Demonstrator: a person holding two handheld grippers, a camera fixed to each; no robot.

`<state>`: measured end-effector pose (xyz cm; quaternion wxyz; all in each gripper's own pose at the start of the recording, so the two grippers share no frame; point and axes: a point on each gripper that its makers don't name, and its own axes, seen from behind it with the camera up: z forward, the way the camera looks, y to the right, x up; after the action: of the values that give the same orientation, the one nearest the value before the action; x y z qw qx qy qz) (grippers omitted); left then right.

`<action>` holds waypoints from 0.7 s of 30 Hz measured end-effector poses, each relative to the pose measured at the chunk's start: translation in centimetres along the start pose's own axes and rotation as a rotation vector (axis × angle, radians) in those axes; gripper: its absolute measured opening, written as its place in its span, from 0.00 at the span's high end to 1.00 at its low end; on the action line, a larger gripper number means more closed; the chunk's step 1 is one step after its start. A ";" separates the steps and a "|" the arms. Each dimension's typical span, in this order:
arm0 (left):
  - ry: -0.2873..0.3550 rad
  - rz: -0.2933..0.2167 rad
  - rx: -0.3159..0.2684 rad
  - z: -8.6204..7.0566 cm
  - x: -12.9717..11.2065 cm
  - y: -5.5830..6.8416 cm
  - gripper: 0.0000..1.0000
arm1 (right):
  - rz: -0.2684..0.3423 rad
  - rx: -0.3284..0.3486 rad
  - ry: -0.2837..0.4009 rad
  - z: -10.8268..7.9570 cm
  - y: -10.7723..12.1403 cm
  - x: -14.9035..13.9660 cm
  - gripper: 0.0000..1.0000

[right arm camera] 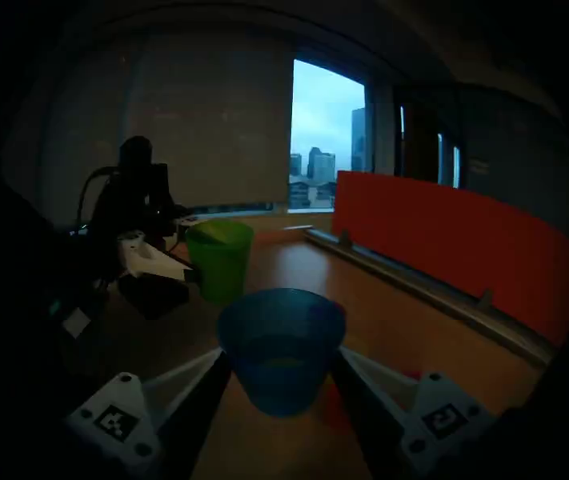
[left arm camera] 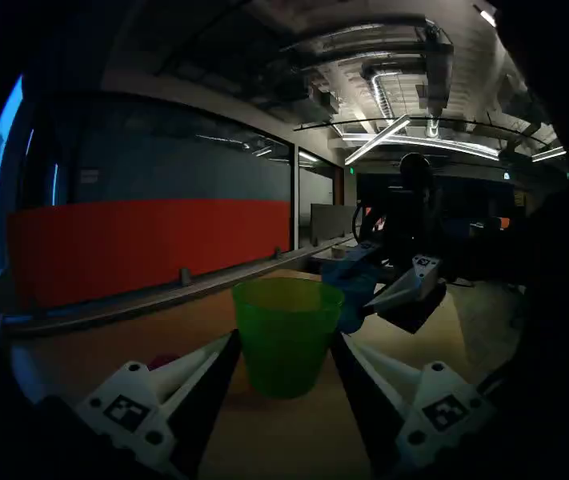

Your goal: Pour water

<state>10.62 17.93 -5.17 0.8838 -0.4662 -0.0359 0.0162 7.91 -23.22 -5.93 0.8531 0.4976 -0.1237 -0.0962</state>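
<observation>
A green plastic cup (left arm camera: 286, 336) stands upright on the wooden table (left arm camera: 284, 436), and my left gripper (left arm camera: 286, 342) is shut on its sides. A translucent blue cup (right arm camera: 282, 348), with what looks like liquid low inside, sits upright between the fingers of my right gripper (right arm camera: 280, 354), which is shut on it. In the left gripper view the blue cup (left arm camera: 354, 286) is just behind and right of the green one, with the right gripper (left arm camera: 409, 294) on it. The right gripper view has the green cup (right arm camera: 220, 258) farther back, with the left gripper (right arm camera: 158, 272) on it.
A long red partition panel (right arm camera: 460, 232) and its rail run along the table's far edge. A small red object (right arm camera: 332, 410) lies on the table under the blue cup. A dark piece of office equipment (right arm camera: 136, 196) stands behind the green cup, and a window (right arm camera: 328, 160) is beyond.
</observation>
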 end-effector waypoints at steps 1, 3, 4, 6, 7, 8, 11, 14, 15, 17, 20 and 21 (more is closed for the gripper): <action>0.003 -0.001 0.000 0.0 0.1 0.0 0.20 | 0.001 -0.001 0.005 0.1 0.0 0.1 0.15; 0.011 -0.002 0.001 0.0 0.3 0.1 0.20 | 0.002 -0.002 0.015 0.2 0.1 0.4 0.15; 0.014 -0.003 0.000 0.1 0.3 0.1 0.20 | 0.002 -0.002 0.020 0.2 0.1 0.5 0.15; 0.019 -0.006 -0.001 0.1 0.5 0.1 0.20 | 0.003 -0.002 0.033 0.3 0.1 0.8 0.15; 0.021 -0.008 -0.001 0.1 0.5 0.1 0.20 | 0.004 -0.003 0.040 0.4 0.1 1.0 0.15; 0.023 -0.009 -0.001 0.2 0.5 0.1 0.20 | 0.005 -0.004 0.048 0.4 0.1 1.2 0.15; 0.030 -0.014 0.001 0.2 0.7 0.0 0.20 | 0.012 -0.009 0.071 0.5 0.3 1.7 0.15; 0.034 -0.017 0.003 0.3 0.8 0.0 0.19 | 0.020 -0.016 0.091 0.6 0.6 2.2 0.15; 0.036 -0.018 0.003 0.3 0.9 0.0 0.20 | 0.023 -0.019 0.098 0.6 0.7 2.3 0.15; 0.037 -0.019 0.004 0.3 0.9 0.0 0.20 | 0.026 -0.024 0.108 0.6 0.9 2.6 0.15; 0.039 -0.020 0.005 0.4 0.8 -0.1 0.20 | 0.030 -0.031 0.123 0.5 1.1 2.9 0.15; 0.039 -0.020 0.006 0.4 0.7 -0.1 0.20 | 0.031 -0.034 0.128 0.5 1.2 3.1 0.15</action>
<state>11.33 18.26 -4.86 0.8858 -0.4635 -0.0233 -0.0018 10.72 -23.95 -4.29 0.8690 0.4863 -0.0749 -0.0530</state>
